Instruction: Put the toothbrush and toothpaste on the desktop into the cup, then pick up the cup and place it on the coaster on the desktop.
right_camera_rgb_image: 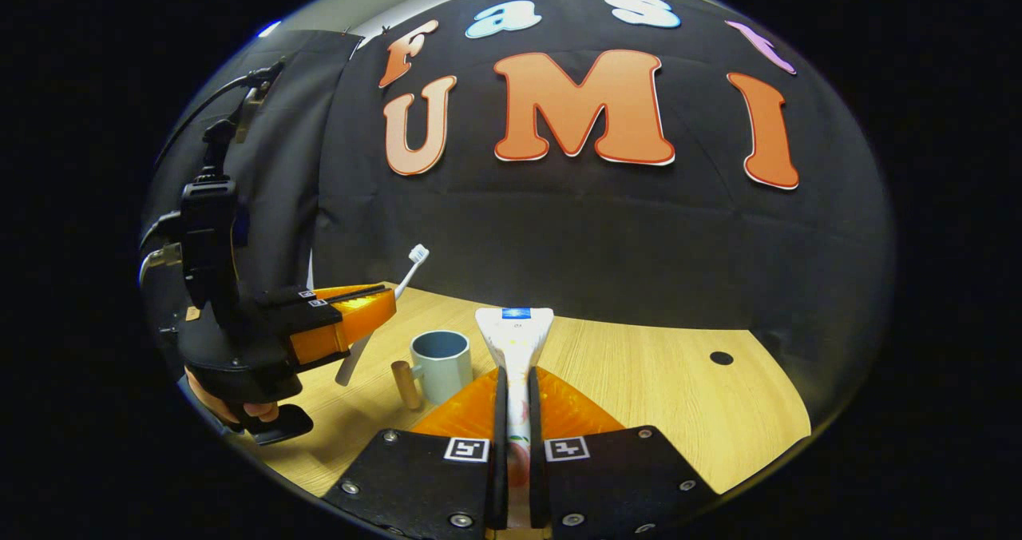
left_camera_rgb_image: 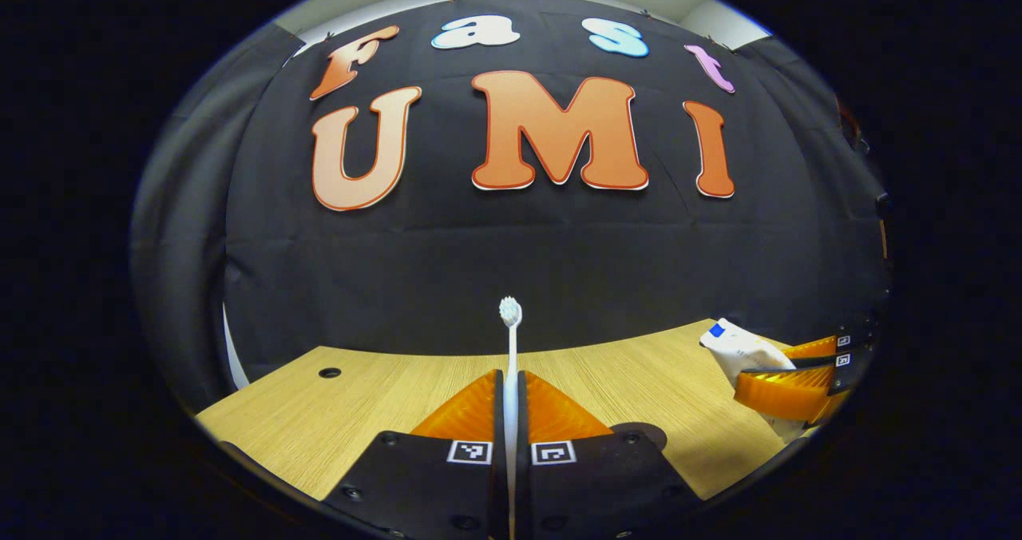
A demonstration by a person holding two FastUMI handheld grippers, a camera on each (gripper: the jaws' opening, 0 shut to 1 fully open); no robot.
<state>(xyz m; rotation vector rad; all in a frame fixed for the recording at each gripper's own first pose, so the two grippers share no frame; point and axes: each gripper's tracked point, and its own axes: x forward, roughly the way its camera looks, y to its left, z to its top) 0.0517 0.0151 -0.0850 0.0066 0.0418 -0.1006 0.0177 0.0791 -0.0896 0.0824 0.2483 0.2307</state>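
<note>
Wooden and pale, the desk (left_camera_rgb_image: 359, 412) spreads out under both of my grippers, with a small dark round hole (left_camera_rgb_image: 329, 372) near its far edge on one side. My left gripper (left_camera_rgb_image: 511, 400) is closed tight on the white toothbrush (left_camera_rgb_image: 511, 348), both fingers pressing its handle, so the brush stands up between them with the bristle head at the top, raised off the desk against the black cloth wall. In the left gripper view, part of a dark round coaster (left_camera_rgb_image: 647, 434) peeks out on the desk just beside my right-hand finger. My right gripper (right_camera_rgb_image: 512, 400) is clamped on the white toothpaste tube (right_camera_rgb_image: 515, 340), both fingers squeezing its lower part while its wide flat end, with a small blue mark, fans out above them, also lifted clear of the desk. In the right gripper view the cup (right_camera_rgb_image: 441, 364) stands upright on the desk, pale blue-grey with a wooden handle sticking out to its side, just ahead and a little to the left of the toothpaste. Farther left there I see my left gripper holding the toothbrush tilted above the desk, near the cup.
</note>
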